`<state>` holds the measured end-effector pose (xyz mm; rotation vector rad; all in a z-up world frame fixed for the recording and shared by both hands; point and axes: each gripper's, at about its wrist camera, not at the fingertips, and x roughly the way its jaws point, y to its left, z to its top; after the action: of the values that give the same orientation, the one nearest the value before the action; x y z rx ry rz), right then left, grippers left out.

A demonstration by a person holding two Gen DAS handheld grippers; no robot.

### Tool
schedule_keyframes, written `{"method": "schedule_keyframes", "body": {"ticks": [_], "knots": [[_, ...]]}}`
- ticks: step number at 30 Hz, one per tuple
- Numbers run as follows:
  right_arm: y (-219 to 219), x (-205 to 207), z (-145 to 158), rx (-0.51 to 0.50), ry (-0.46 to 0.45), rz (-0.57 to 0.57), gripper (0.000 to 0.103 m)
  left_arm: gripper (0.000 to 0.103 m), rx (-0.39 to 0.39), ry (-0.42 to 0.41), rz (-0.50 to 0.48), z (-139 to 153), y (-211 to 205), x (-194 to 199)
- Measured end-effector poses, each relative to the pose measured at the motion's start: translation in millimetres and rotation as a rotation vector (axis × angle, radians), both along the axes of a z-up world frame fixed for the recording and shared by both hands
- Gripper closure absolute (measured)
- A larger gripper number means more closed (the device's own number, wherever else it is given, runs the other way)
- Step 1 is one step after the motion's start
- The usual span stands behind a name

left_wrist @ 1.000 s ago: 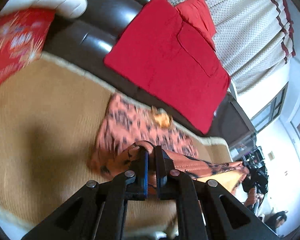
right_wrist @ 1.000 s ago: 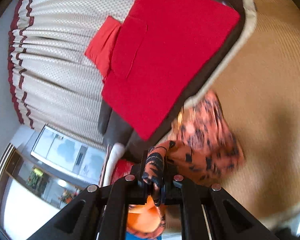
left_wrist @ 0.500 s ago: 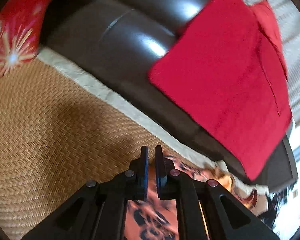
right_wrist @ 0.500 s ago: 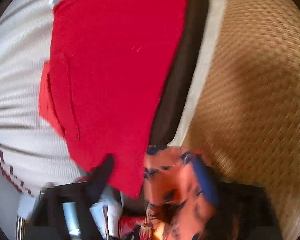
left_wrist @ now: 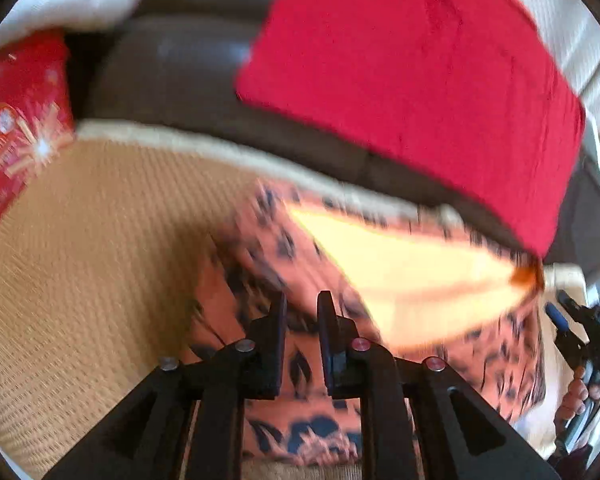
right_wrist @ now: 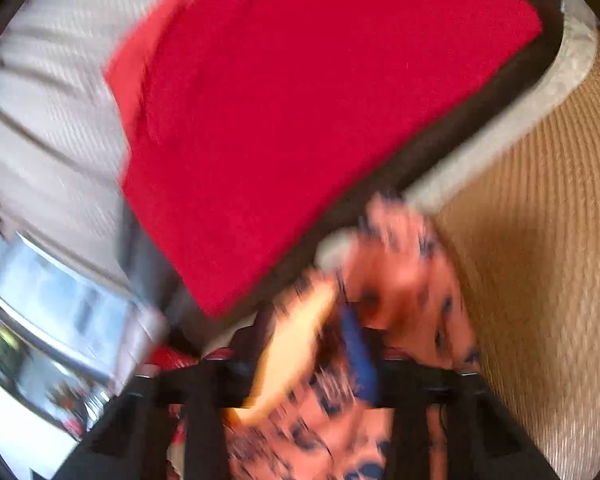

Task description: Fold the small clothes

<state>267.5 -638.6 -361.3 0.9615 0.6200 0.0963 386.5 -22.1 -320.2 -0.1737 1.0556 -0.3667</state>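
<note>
An orange garment with a dark print lies on the woven mat, one part turned up to show its pale yellow inside. My left gripper hovers over its near edge; the jaws stand slightly apart with nothing between them. In the right wrist view the same garment drapes over my right gripper. That frame is blurred, and cloth hides the fingers, so its state does not show. The right gripper also appears at the right edge of the left wrist view.
The woven tan mat covers a dark leather sofa. A folded red cloth hangs over the backrest. A red printed cushion and a white one sit at left. Curtains hang behind.
My left gripper has let go of the orange garment and its jaws have parted a little. The garment has dropped onto the mat, and both views are motion-blurred.
</note>
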Motion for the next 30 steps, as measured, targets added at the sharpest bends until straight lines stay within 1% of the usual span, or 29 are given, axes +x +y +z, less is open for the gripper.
{"method": "schedule_keyframes", "body": {"ticks": [3, 4, 6, 9, 10, 11, 12, 13, 14, 15, 16, 18, 20, 22, 24, 25, 27, 29, 30], "knots": [[29.8, -2.6, -12.3, -0.119, 0.141, 0.044, 0.07, 0.088, 0.004, 0.043, -0.065, -10.5, -14.0, -3.2], [37.2, -1.3, -15.1, -0.128, 0.157, 0.064, 0.07, 0.088, 0.004, 0.051, -0.104, -13.2, -23.5, -2.0], [50.6, 10.8, -18.9, -0.138, 0.167, 0.105, 0.07, 0.088, -0.039, 0.099, -0.141, -23.9, -35.1, 4.6], [71.5, 38.3, -25.4, -0.17, 0.181, 0.155, 0.07, 0.088, -0.084, 0.174, -0.14, -39.5, -49.0, 14.4], [78.3, 50.5, -28.3, -0.174, 0.185, 0.162, 0.07, 0.088, -0.096, 0.186, -0.133, -43.8, -52.0, 20.1], [84.3, 62.9, -30.5, -0.184, 0.184, 0.16, 0.07, 0.088, -0.125, 0.188, -0.128, -44.9, -53.7, 26.1], [87.4, 72.6, -32.2, -0.193, 0.175, 0.153, 0.07, 0.088, -0.154, 0.184, -0.124, -43.4, -54.4, 29.9], [91.7, 82.2, -30.4, -0.192, 0.149, 0.143, 0.07, 0.088, -0.201, 0.167, -0.112, -40.9, -52.7, 37.9], [93.2, 91.6, -30.5, -0.172, 0.108, 0.133, 0.069, 0.088, -0.221, 0.148, -0.098, -39.0, -51.2, 41.8], [95.6, 96.5, -32.8, -0.145, 0.073, 0.122, 0.069, 0.088, -0.24, 0.117, -0.076, -35.7, -48.9, 46.5], [91.6, 98.3, -34.9, -0.106, 0.035, 0.112, 0.068, 0.087, -0.26, 0.069, -0.034, -30.4, -42.8, 53.2], [85.2, 101.9, -37.5, -0.022, -0.041, 0.083, 0.067, 0.087, -0.286, 0.001, 0.027, -21.8, -36.4, 61.5], [77.8, 98.2, -34.8, 0.072, -0.158, 0.048, 0.067, 0.087, -0.315, -0.066, 0.056, -11.8, -26.7, 62.6], [77.4, 96.3, -27.5, 0.104, -0.242, 0.044, 0.067, 0.087, -0.334, -0.11, 0.064, -4.0, -21.5, 59.3], [78.6, 93.8, -19.1, 0.105, -0.306, 0.037, 0.067, 0.087, -0.323, -0.131, 0.063, 2.4, -17.8, 55.4], [79.1, 92.9, -17.1, 0.105, -0.322, 0.03, 0.067, 0.086, -0.298, -0.129, 0.062, 3.6, -16.8, 53.1], [83.0, 98.4, -19.5, 0.108, -0.313, 0.028, 0.067, 0.081, -0.258, -0.104, 0.058, -0.7, -18.4, 53.9], [89.9, 103.2, -23.4, 0.103, -0.268, 0.048, 0.067, 0.079, -0.189, -0.033, 0.057, -10.1, -18.7, 54.7], [97.4, 108.6, -25.7, 0.094, -0.239, 0.083, 0.066, 0.079, -0.16, -0.006, 0.059, -14.2, -17.0, 54.6]]}}
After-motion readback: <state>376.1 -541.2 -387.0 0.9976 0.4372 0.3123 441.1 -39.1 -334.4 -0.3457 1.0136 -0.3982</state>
